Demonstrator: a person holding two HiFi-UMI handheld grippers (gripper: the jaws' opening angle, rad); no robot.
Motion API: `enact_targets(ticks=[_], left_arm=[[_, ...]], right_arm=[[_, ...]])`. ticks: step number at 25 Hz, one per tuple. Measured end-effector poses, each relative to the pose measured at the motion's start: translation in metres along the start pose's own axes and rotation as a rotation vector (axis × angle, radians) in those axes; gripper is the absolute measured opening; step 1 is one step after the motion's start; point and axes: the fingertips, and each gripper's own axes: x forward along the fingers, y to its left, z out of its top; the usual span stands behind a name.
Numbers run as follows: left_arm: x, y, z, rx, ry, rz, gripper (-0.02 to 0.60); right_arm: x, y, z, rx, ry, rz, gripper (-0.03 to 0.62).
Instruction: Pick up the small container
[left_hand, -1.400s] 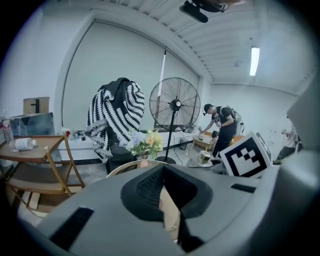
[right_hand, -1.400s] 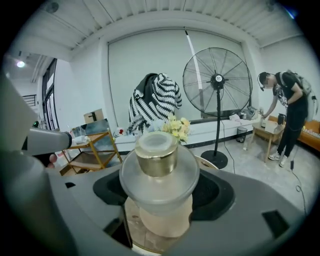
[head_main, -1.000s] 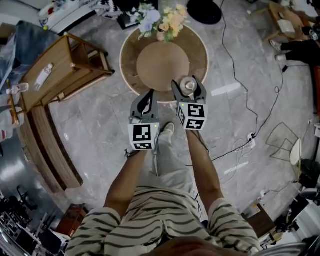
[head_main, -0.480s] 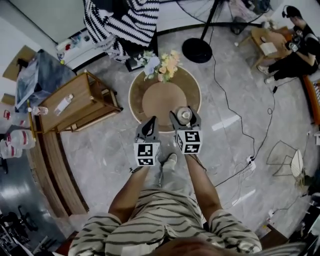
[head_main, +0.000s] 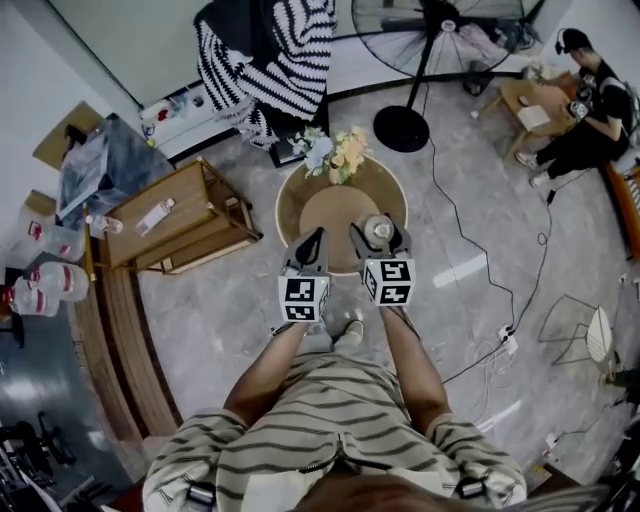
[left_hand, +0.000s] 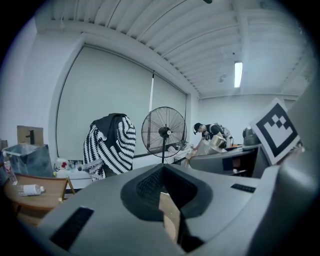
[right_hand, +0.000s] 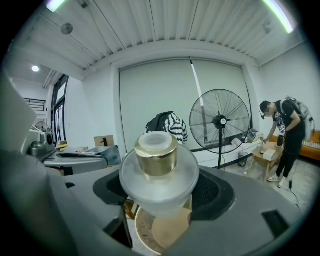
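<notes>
The small container (right_hand: 157, 172) is sitting clamped between the jaws of the right gripper (head_main: 381, 236), which is gripping its frosted round body and holding it in the air, well clear of the round tabletop (head_main: 296, 206) below. It is standing roughly upright: gold collar and pale cap are pointing at the ceiling, the long axis running vertical. The left gripper (head_main: 310, 246) is hanging beside it, jaws together on nothing. Assessment: the pick-up appears to be at its lift stage. Next, the hand is needing steady pressure and a level hold, since the rounded glass could slip.

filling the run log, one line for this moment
right gripper: shut on container | left gripper: shut, empty | container: above table
</notes>
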Motion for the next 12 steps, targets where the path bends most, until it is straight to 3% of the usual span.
enact_targets(ticks=[12], left_arm=[[-0.016, -0.005, 0.040, 0.050, -0.081, -0.029, 0.002]], right_arm=[[-0.022, 0.013, 0.052, -0.056, -0.084, 0.017, 0.345]])
